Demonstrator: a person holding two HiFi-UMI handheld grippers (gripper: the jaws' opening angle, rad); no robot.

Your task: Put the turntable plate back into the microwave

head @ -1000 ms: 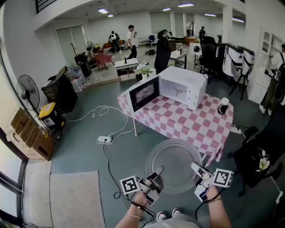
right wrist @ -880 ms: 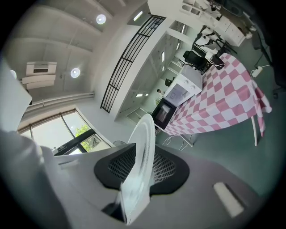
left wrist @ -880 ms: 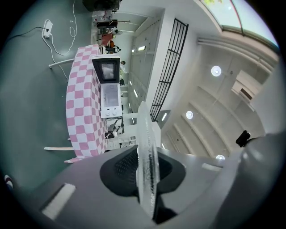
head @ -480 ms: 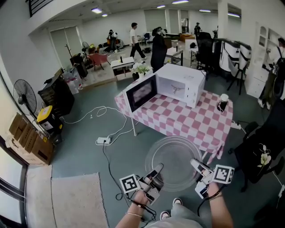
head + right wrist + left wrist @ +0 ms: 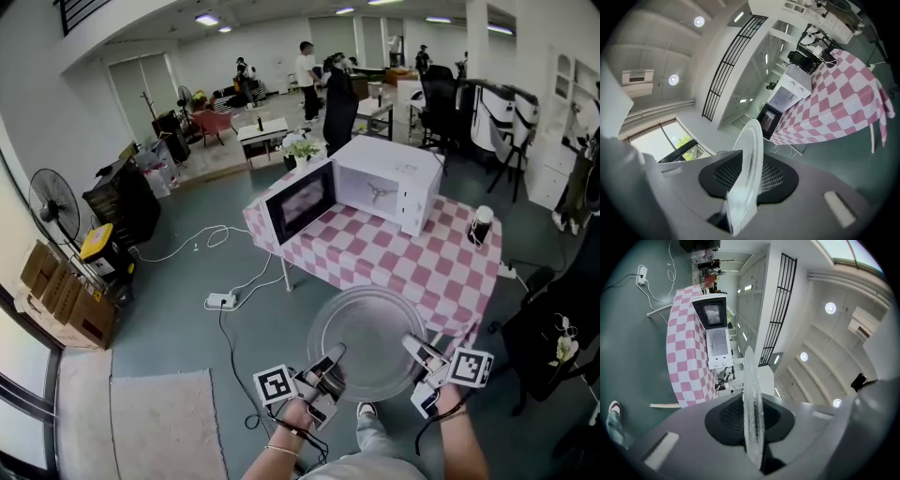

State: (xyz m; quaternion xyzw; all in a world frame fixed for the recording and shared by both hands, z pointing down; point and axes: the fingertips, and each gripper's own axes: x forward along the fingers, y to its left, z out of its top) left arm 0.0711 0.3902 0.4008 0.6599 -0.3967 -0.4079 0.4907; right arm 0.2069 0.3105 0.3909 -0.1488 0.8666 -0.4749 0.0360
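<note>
The clear glass turntable plate (image 5: 367, 339) hangs level above the floor, carried between both grippers. My left gripper (image 5: 330, 360) is shut on its near left rim, my right gripper (image 5: 411, 346) on its near right rim. In the left gripper view the plate (image 5: 751, 404) stands edge-on between the jaws, and the right gripper view shows the plate (image 5: 747, 168) the same way. The white microwave (image 5: 361, 183) sits on the checkered table (image 5: 412, 262) ahead, door (image 5: 300, 199) swung open to the left, cavity facing me.
A dark cup (image 5: 481, 225) stands at the table's right end. Cables and a power strip (image 5: 221, 301) lie on the floor to the left. A black chair (image 5: 553, 337) stands at the right. A fan (image 5: 54, 202) and cardboard boxes (image 5: 61, 291) line the left wall. People stand far behind.
Both grippers and the plate have moved forward toward the table; the plate's far rim now overlaps the table's near edge in the head view. The grip on both sides is unchanged.
</note>
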